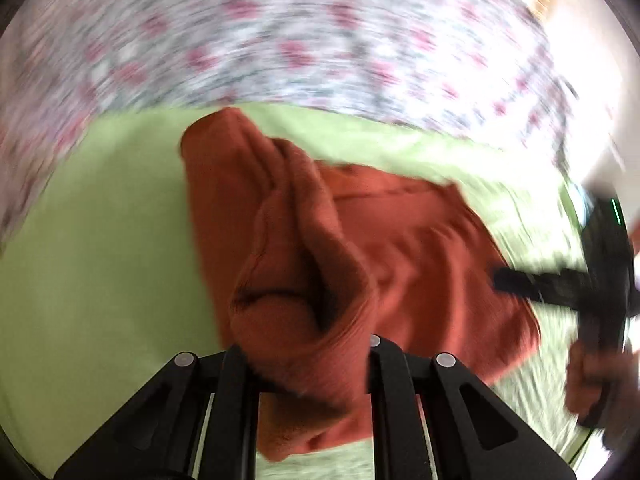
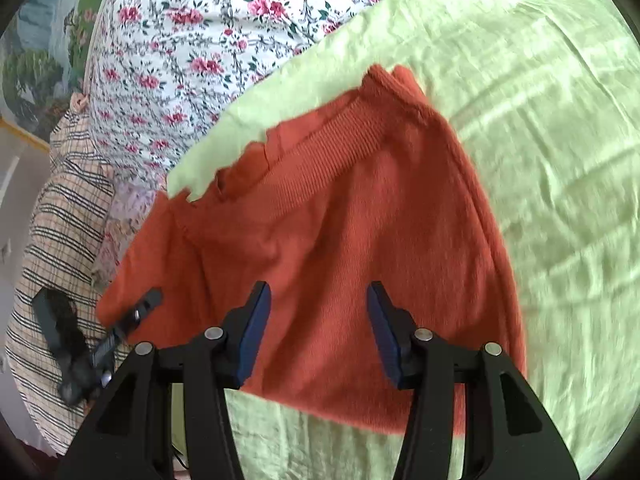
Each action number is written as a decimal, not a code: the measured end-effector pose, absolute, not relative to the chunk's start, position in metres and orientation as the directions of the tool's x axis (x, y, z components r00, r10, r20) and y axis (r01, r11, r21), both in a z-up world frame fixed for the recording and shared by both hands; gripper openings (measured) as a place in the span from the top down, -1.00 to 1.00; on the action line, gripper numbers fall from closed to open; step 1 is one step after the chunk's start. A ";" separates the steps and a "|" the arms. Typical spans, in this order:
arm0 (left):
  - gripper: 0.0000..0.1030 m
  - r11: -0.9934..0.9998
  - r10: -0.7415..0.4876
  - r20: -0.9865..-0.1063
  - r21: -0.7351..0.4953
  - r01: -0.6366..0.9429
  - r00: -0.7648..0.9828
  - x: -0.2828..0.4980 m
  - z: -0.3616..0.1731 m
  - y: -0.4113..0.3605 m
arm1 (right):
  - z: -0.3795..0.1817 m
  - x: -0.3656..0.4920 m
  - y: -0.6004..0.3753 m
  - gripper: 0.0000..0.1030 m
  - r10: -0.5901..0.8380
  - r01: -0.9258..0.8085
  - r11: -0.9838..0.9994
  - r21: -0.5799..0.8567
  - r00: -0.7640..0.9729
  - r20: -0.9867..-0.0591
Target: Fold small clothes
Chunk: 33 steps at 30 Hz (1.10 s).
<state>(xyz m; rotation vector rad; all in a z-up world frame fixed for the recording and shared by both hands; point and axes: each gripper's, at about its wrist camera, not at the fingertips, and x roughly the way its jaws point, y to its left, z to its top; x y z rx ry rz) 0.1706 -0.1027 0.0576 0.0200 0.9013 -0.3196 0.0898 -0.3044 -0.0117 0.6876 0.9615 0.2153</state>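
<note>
A small rust-orange knit sweater [image 2: 340, 216] lies on a light green sheet [image 2: 540, 120]. In the left wrist view my left gripper [image 1: 306, 356] is shut on a bunched sleeve of the sweater [image 1: 296, 280], lifted above the rest of the garment [image 1: 424, 256]. The view is blurred by motion. My right gripper [image 2: 318, 320] is open and empty, its blue-padded fingers [image 2: 256, 320] hovering over the sweater's body. The right gripper also shows at the right edge of the left wrist view [image 1: 560, 284]. The left gripper shows at the sweater's left edge in the right wrist view [image 2: 132, 320].
A white floral bedcover [image 2: 180, 40] lies beyond the green sheet. A plaid checked cloth [image 2: 60, 220] lies at the left in the right wrist view. A landscape picture [image 2: 36, 60] is at the far left.
</note>
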 end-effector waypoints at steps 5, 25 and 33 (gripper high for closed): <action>0.76 0.905 -0.228 -0.820 0.020 0.425 0.524 0.155 0.014 -0.164 | -0.012 0.119 -0.303 0.00 0.501 0.081 0.765 0.639 0.549 -0.669; 0.75 0.866 -0.321 -0.749 0.016 0.500 0.580 0.137 0.073 -0.197 | 0.012 0.199 -0.248 0.70 0.646 -0.120 0.732 0.671 0.435 -0.627; 0.73 0.792 -0.429 -0.787 -0.092 0.603 0.443 0.148 0.043 -0.273 | 0.028 0.180 -0.334 0.70 0.551 -0.071 0.795 0.602 0.499 -0.669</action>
